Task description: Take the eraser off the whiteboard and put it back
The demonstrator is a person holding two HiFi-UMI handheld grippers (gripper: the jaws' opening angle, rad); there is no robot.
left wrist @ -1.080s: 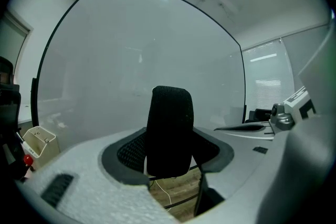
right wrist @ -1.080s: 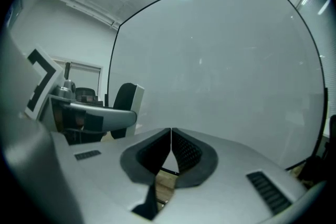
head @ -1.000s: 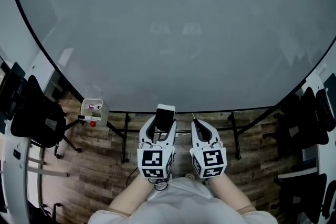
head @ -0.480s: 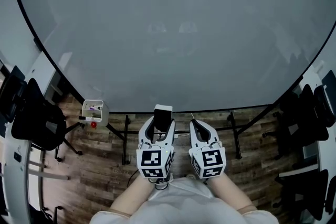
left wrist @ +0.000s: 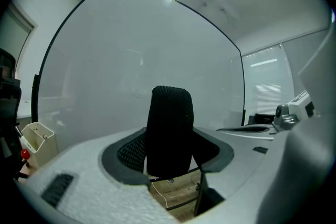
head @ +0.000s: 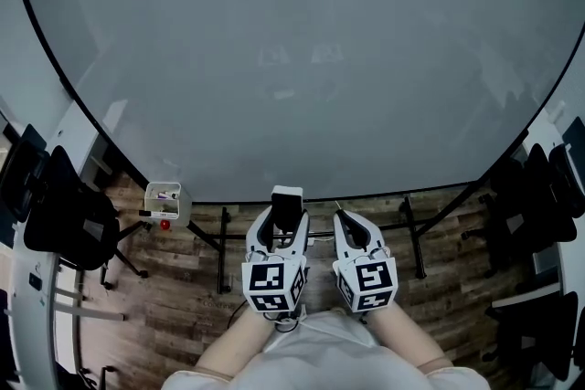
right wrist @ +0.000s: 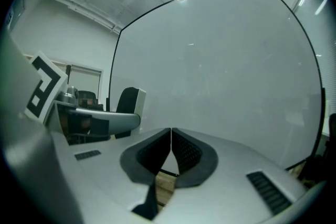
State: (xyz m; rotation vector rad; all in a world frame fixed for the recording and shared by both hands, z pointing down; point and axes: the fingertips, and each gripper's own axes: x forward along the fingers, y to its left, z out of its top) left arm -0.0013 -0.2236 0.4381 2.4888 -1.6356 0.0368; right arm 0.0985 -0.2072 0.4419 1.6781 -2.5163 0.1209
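A large whiteboard [head: 302, 41] fills the head view, its lower edge just beyond both grippers. My left gripper [head: 285, 215] is shut on the eraser [head: 287, 204], a block with a white back and a black felt face [left wrist: 169, 131]; it stands upright between the jaws, a short way off the board [left wrist: 142, 65]. My right gripper [head: 351, 228] is beside it, shut with nothing between its pads [right wrist: 171, 150]. The eraser [right wrist: 130, 105] also shows at the left of the right gripper view, in front of the board [right wrist: 220, 76].
A small white bin [head: 164, 199] with markers and a red knob hangs left of the board's lower edge, also seen in the left gripper view as a bin [left wrist: 37, 139]. Black board legs [head: 224, 256] stand on the wood floor. Black chairs [head: 64, 215] flank both sides.
Both grippers and the eraser have stayed close together below the board's edge; the view has shifted only slightly.
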